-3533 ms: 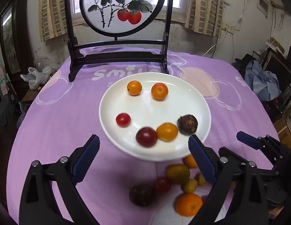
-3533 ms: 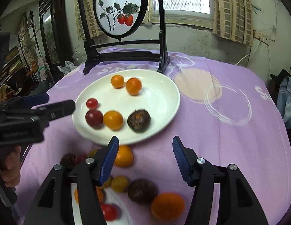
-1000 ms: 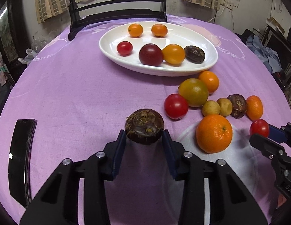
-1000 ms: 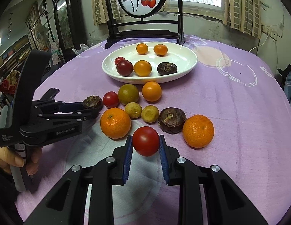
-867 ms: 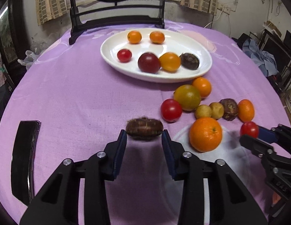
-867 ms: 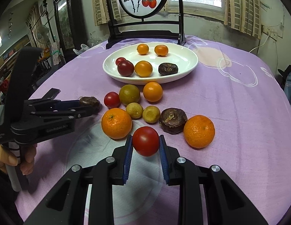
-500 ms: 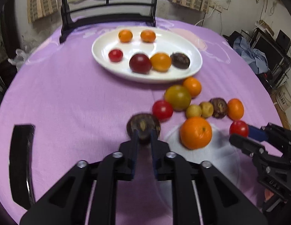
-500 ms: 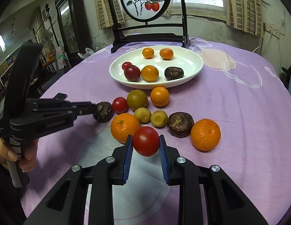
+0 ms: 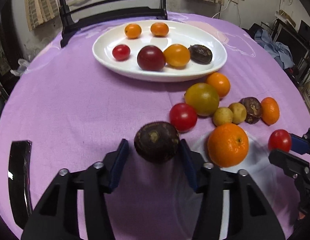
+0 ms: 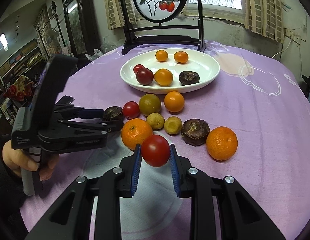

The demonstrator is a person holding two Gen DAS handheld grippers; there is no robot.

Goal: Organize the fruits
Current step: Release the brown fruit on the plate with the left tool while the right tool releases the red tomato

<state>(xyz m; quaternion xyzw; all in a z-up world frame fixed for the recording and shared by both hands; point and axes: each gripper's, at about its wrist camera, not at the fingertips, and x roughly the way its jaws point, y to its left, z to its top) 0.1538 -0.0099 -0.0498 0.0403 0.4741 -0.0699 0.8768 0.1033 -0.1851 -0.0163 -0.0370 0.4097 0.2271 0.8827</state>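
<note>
Purple cloth covers the bench. The left gripper [image 9: 154,161], jaws opening, has the brown water chestnut [image 9: 156,142] between them near the front edge. The right gripper [image 10: 155,166] clamps a red tomato [image 10: 155,150]. The white plate [image 10: 211,76] lies straight ahead toward the far edge.

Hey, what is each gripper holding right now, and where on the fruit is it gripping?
The right gripper pinches a red tomato by its two sides. The left gripper has a dark brown fruit between its opening jaws; the far pad shows a gap.
</note>
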